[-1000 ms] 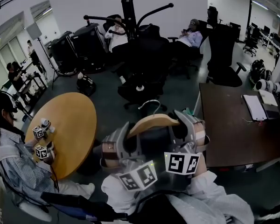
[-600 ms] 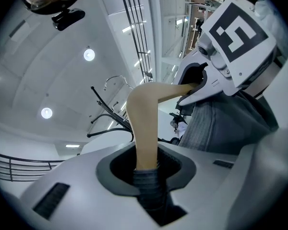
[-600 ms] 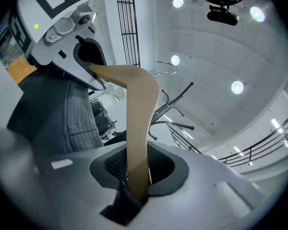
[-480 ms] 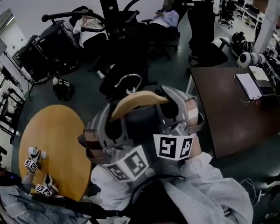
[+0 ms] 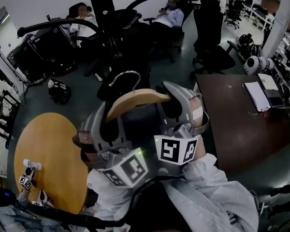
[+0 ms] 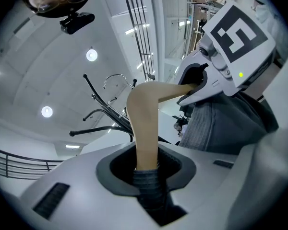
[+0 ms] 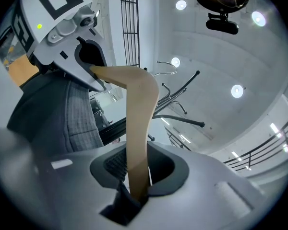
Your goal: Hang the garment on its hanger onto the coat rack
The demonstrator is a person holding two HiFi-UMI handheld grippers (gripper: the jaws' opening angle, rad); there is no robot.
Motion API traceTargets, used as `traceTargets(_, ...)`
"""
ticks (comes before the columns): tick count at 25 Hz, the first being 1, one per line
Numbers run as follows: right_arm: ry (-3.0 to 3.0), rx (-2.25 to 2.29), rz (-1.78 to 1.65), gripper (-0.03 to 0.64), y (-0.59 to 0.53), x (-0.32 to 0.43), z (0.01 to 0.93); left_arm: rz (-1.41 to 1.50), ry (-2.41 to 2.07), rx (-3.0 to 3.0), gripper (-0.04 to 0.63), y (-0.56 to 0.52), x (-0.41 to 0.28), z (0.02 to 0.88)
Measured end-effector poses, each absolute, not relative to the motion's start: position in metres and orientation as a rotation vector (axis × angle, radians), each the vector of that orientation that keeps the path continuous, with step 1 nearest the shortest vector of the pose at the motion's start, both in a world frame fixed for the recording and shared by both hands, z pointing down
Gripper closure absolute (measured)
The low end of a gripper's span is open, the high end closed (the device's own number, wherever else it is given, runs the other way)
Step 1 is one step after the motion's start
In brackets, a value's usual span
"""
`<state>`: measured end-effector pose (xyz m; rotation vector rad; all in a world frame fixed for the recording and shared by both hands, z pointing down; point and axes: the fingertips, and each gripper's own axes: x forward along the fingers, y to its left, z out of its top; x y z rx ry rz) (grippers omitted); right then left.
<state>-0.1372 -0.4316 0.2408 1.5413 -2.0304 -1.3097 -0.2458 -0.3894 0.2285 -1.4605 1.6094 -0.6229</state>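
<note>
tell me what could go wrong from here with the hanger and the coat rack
1. The left gripper and right gripper each pinch only one end of the wooden hanger. If either slips, it may tip and shed the dark garment.
2. The metal hook is thin and not yet on any arm of the coat rack, so it could miss or glance off one.

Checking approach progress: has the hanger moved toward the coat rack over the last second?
Yes. The wooden hanger has moved forward: its hook now sits nearer the coat rack pole, and the round table has dropped behind it.
</note>
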Motion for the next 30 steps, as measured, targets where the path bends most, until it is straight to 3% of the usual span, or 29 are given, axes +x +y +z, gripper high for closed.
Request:
traceTargets(13, -2.063, 1.465, -1.378, 0.532, -0.494, -0.138, 0.23, -0.601, 1.651, -1.491, 0.508, -0.45, -0.245, 0.224)
traceTargets(30, -2.147, 1.369, -1.225, 0.534, -0.574, -0.176, 0.281, -0.717, 1.662, -1.539, 0.508, -0.528, -0.28, 0.269)
